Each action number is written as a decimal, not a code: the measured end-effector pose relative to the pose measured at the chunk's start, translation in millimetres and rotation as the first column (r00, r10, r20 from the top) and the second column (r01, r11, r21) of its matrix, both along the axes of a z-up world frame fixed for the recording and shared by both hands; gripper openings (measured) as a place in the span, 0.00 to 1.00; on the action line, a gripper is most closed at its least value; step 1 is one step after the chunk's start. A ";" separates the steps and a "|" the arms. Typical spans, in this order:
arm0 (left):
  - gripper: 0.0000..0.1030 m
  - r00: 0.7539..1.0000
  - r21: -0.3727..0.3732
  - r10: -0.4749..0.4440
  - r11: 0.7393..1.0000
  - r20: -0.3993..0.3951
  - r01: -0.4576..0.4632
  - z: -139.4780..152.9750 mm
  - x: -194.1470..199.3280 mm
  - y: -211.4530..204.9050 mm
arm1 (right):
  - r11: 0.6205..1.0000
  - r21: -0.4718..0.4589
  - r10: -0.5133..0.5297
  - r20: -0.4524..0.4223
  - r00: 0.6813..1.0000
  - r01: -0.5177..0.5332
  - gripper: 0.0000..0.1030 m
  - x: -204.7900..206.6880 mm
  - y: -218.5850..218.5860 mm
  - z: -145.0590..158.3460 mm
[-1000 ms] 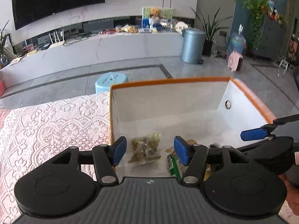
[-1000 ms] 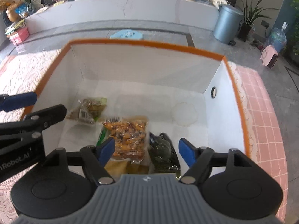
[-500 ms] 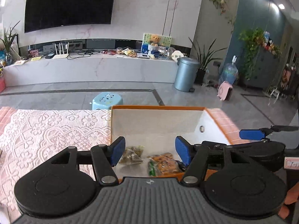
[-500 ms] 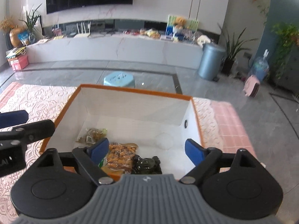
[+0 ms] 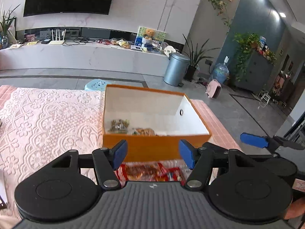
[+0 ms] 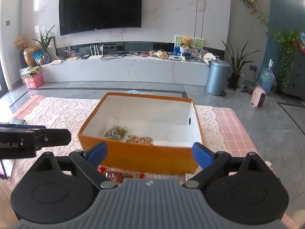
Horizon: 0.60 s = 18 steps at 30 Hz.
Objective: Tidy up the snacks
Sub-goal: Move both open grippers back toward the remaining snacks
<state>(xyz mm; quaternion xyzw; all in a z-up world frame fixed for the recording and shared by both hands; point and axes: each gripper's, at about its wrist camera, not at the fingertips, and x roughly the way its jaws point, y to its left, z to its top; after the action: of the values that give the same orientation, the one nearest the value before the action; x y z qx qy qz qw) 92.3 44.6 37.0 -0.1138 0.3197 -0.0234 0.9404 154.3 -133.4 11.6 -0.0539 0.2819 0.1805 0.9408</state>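
An orange box (image 5: 152, 147) with a white inside stands on the lace-covered table; it also shows in the right wrist view (image 6: 148, 158). Inside lie a greenish snack pack (image 5: 118, 126) (image 6: 114, 131) and an orange snack pack (image 5: 144, 131) (image 6: 139, 139). Red-wrapped snacks (image 5: 152, 171) (image 6: 118, 174) lie on the table in front of the box. My left gripper (image 5: 153, 155) is open and empty, above the red snacks. My right gripper (image 6: 149, 152) is open and empty, in front of the box's near wall.
The lace tablecloth (image 5: 47, 118) covers the table left of the box. The table's right edge (image 6: 238, 133) is close to the box. Beyond are a blue stool (image 5: 95, 84), a grey bin (image 6: 217, 76) and a TV bench.
Both grippers have pulled back and up out of the box. The box's near outer wall and the red snacks in front of it have come into view.
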 end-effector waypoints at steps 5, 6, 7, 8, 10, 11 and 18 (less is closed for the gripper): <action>0.71 0.999 -0.013 -0.023 1.000 -0.032 0.022 -21.9 -16.3 2.0 | 1.000 0.014 0.021 0.029 0.999 -0.021 0.92 -32.9 -11.6 -18.2; 0.71 0.999 -0.015 -0.023 1.000 -0.037 0.022 -26.2 -20.0 3.0 | 1.000 0.019 0.024 0.029 0.999 -0.025 0.92 -37.4 -14.2 -22.8; 0.71 0.999 -0.014 -0.021 1.000 -0.046 0.020 -31.5 -22.7 4.5 | 0.999 0.023 0.027 0.028 0.999 -0.028 0.92 -42.6 -17.1 -28.9; 0.72 0.998 -0.010 -0.018 1.000 -0.056 0.017 -36.5 -24.5 6.1 | 0.999 0.023 0.032 0.026 0.999 -0.032 0.92 -47.3 -18.9 -34.9; 0.72 0.997 -0.001 -0.008 1.000 -0.079 0.008 -47.1 -29.5 8.1 | 0.999 0.010 0.040 0.022 0.999 -0.040 0.92 -54.0 -20.8 -46.9; 0.72 0.996 0.002 -0.004 1.000 -0.093 0.004 -51.9 -30.6 9.7 | 0.999 0.006 0.042 0.017 0.999 -0.042 0.92 -56.6 -21.6 -52.0; 0.72 0.978 0.023 0.035 0.999 -0.207 -0.031 -85.7 -38.5 18.6 | 0.999 -0.037 0.036 -0.027 0.999 -0.037 0.90 -60.7 -18.3 -93.1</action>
<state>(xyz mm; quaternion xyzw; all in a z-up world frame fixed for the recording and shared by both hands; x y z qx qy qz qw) 53.8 63.2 -48.7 -0.1116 0.4142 0.0074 0.9033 93.6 -151.6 -81.5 -0.0745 0.2964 0.1931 0.9324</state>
